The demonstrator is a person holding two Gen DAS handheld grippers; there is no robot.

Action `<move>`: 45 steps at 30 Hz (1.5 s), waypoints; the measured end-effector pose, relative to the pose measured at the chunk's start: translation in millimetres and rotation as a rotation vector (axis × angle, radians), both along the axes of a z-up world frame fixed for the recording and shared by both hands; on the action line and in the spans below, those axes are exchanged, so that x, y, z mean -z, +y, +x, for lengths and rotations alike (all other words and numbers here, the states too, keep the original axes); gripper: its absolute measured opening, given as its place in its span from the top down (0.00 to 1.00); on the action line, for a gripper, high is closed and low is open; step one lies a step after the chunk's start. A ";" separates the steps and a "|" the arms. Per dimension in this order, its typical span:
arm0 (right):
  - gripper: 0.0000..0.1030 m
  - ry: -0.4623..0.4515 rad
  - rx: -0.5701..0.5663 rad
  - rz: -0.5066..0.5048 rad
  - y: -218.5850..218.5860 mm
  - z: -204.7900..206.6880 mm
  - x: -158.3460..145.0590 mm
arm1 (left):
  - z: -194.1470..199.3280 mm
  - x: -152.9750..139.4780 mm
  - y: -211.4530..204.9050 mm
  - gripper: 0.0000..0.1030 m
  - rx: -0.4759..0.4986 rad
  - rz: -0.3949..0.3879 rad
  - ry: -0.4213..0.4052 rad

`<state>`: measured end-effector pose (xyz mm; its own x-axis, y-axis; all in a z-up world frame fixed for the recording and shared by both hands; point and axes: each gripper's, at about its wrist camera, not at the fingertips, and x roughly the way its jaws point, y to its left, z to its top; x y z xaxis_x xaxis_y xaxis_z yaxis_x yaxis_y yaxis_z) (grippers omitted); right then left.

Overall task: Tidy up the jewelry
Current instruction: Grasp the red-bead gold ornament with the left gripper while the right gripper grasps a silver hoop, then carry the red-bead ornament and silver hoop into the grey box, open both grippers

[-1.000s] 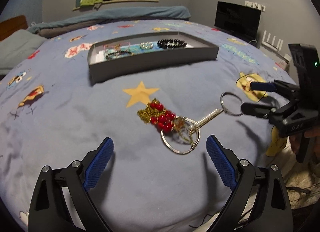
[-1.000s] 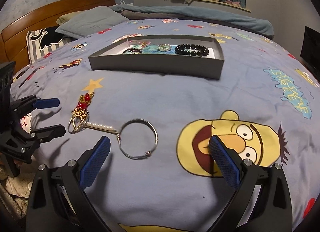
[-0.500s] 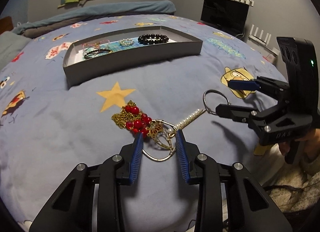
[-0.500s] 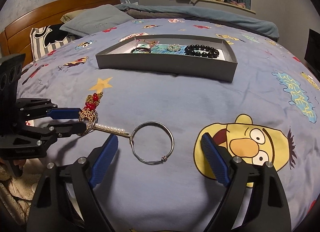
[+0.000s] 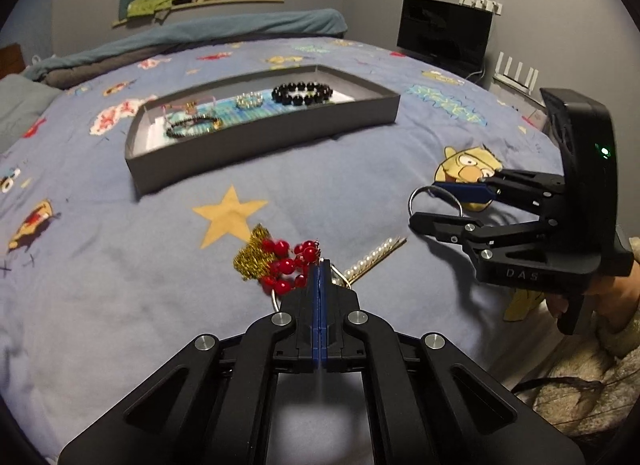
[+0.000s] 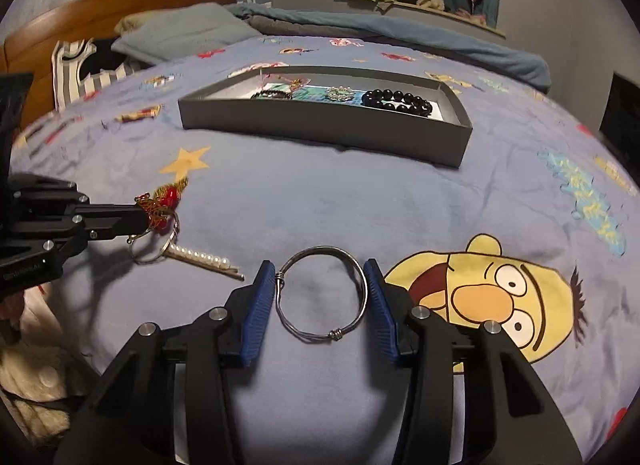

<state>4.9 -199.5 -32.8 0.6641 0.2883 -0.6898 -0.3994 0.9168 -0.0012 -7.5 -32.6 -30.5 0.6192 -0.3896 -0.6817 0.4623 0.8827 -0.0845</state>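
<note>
A red-bead and gold charm [image 5: 286, 265] with a thin key ring [image 6: 152, 253] lies on the blue bedspread. My left gripper [image 5: 320, 265] is shut on it, pads together at the ring beside the beads. A pearl hairpin [image 5: 372, 261] lies just right of it. The silver wire bangle [image 6: 337, 333] lies flat between my right gripper's [image 6: 318, 265] blue pads; the jaws are closing and the pads touch its two sides. Farther back stands the grey tray [image 5: 260, 141], holding a black bead bracelet [image 5: 302, 91] and several smaller pieces.
The bed's near edge runs just under both grippers, with a hand [image 5: 600, 297] on the right one. A dark screen [image 5: 444, 33] stands at the far right. Pillows [image 6: 184, 31] and a wooden headboard [image 6: 100, 9] lie at the far left.
Both pairs of jaws came together from wide open. The left closed fully onto the charm's ring; the right narrowed until its pads met the bangle. Both views drew slightly nearer.
</note>
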 end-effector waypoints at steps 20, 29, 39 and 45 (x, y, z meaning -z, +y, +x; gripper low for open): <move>0.56 -0.069 0.033 0.046 -10.5 20.8 -44.9 | 21.2 -70.2 47.8 0.99 -0.125 -0.056 -0.139; 0.56 -0.076 0.017 0.060 -0.5 53.3 -64.9 | 46.3 -89.5 59.6 0.99 -0.126 -0.025 -0.152; 0.56 -0.095 0.035 0.093 10.3 104.3 -81.0 | 84.6 -122.7 64.6 0.99 -0.112 -0.040 -0.206; 0.56 -0.070 0.036 0.079 20.5 136.8 -75.5 | 119.2 -125.5 49.8 0.99 -0.073 -0.071 -0.181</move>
